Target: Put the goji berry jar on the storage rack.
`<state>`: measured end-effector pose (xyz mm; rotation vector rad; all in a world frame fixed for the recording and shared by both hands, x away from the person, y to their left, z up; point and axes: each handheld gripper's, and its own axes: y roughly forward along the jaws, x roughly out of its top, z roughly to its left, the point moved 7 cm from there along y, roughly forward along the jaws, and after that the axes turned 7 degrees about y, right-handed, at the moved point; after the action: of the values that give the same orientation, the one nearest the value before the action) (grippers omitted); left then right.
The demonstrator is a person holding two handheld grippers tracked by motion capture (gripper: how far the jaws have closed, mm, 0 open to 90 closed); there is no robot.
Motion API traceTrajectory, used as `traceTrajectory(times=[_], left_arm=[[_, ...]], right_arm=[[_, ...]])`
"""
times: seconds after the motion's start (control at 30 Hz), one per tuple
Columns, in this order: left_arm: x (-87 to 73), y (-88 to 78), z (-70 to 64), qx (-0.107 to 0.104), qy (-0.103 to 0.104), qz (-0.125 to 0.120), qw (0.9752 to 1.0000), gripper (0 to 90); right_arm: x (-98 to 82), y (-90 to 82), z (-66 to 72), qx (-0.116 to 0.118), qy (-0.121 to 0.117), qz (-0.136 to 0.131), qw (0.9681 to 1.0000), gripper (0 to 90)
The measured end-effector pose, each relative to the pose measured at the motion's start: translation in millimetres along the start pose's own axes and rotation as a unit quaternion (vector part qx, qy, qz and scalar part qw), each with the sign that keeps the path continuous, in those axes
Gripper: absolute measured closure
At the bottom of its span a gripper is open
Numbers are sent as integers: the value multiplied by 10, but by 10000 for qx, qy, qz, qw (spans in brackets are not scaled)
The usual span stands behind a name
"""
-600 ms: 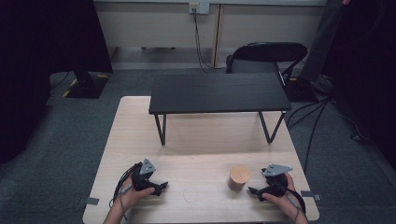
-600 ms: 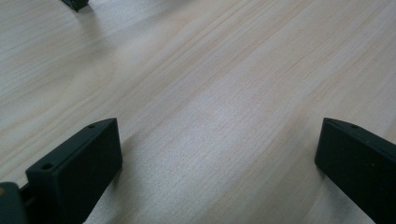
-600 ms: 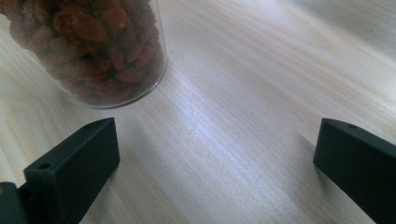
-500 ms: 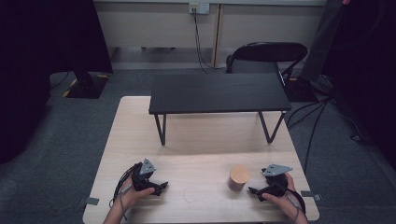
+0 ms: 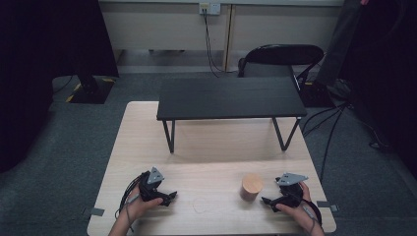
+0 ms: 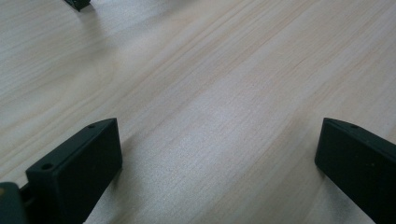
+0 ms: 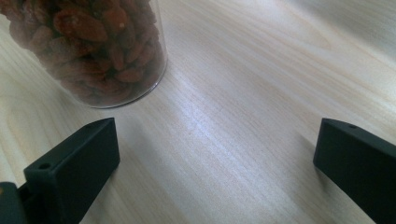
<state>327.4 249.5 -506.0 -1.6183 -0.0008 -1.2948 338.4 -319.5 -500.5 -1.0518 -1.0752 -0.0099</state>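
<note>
A clear jar (image 5: 251,186) with a wooden lid stands on the light wooden table (image 5: 216,147), near its front right. In the right gripper view the jar (image 7: 100,51) shows brown dried fruit or nuts inside. My right gripper (image 5: 267,200) rests on the table just right of the jar, jaws wide apart with bare wood between them (image 7: 215,154). My left gripper (image 5: 172,196) lies on the table at the front left, also open, with nothing between its jaws (image 6: 215,154). A faint clear round lid or ring (image 5: 201,205) lies on the table between the two grippers.
A low black bench-like stand (image 5: 230,98) sits across the far half of the table. Behind the table is a black folding chair (image 5: 280,56), with cables on the grey carpet to the right. The other gripper's black tip (image 6: 77,3) shows at the top of the left gripper view.
</note>
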Motion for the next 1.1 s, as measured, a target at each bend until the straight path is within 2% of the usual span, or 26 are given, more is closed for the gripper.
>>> traceTrajectory(times=[0.5,0.67,0.8,1.1], left_arm=[[4,-2,-1,15,12,17,10000,0],[1,1,-5,16,-12,-1,10000,0],[2,1,-6,19,-12,0,10000,0],[4,-1,-4,21,2,14,10000,0]], right_arm=[[-12,-12,12,70,-23,-6,10000,0],[-3,-23,19,342,-71,-37,9994,6],[20,-28,53,382,-111,-75,9992,4],[69,-19,98,652,-197,-169,9975,5]])
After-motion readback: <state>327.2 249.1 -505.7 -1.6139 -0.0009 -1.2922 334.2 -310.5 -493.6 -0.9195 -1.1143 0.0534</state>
